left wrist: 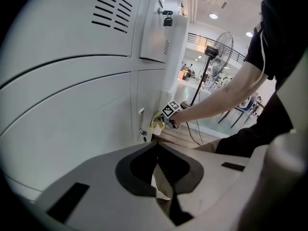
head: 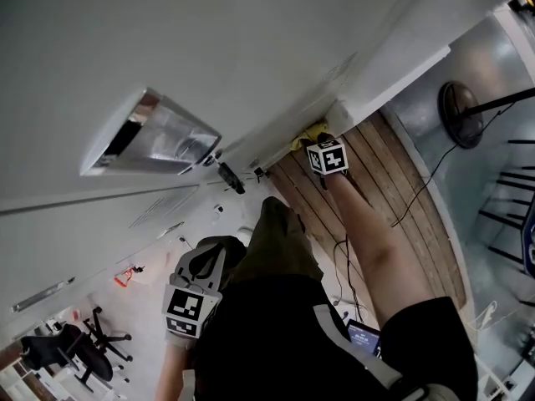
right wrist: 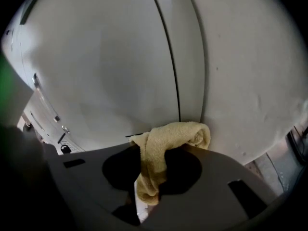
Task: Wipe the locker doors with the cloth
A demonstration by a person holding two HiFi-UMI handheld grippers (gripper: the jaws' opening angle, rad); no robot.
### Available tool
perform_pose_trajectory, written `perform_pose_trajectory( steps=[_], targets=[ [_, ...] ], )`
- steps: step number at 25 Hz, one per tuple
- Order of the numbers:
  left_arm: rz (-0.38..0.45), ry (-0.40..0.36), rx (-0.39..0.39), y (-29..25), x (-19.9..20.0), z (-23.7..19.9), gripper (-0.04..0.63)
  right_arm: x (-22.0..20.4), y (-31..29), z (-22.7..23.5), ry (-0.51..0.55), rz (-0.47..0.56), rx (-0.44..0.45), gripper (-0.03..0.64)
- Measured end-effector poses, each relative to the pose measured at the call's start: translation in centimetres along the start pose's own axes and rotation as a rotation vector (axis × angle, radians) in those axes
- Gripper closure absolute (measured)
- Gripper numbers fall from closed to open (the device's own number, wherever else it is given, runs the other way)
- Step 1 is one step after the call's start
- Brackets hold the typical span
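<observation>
right gripper pinches the one yellow cloth between its fingers. the strip runs lengthwise back between the jaws, and its bunched end folds over the fingertips to touch the locker door straight ahead, low near the floor. a vertical seam rises just beyond the fingertips, dividing two door panels in that view. left gripper hangs well back from the lockers, fingers pressed together on nothing, a trouser leg behind them. one cloth, two grippers; the right is plainly nearer. a wiping stroke would likely run across the panel, fingers pushing forward.
</observation>
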State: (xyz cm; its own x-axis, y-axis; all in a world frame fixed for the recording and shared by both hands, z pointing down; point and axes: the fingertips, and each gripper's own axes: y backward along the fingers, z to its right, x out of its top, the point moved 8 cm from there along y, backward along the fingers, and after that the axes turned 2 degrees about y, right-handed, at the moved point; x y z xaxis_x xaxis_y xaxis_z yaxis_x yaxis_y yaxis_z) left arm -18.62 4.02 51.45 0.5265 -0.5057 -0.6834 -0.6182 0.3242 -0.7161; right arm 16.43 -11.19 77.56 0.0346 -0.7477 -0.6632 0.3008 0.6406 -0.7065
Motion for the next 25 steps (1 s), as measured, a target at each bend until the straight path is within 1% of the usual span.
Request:
perform_pose_trajectory(
  steps=[5,17,22,25],
  targets=[
    [0.010,-0.001,-0.021,1.0,0.8,0.9,0.586,1.7,2.4,-1.0,0.040,0.030,0.014,0.543],
    [0.060,0.008,-0.033,3.3,3.3,2.5,0.586,4.3,8.8,-3.3,0.077,0.085,0.039,0.543],
    [0.080,0.011,-0.047,3.9,4.6,3.0,0.586,5.0,12.2,-5.4,0.081,0.125,0.074,0.543],
    [0.097,0.010,-0.053,4.1,5.5,3.3,0.586,5.4,14.4,-6.9,0.062,0.154,0.095,0.543]
  ],
)
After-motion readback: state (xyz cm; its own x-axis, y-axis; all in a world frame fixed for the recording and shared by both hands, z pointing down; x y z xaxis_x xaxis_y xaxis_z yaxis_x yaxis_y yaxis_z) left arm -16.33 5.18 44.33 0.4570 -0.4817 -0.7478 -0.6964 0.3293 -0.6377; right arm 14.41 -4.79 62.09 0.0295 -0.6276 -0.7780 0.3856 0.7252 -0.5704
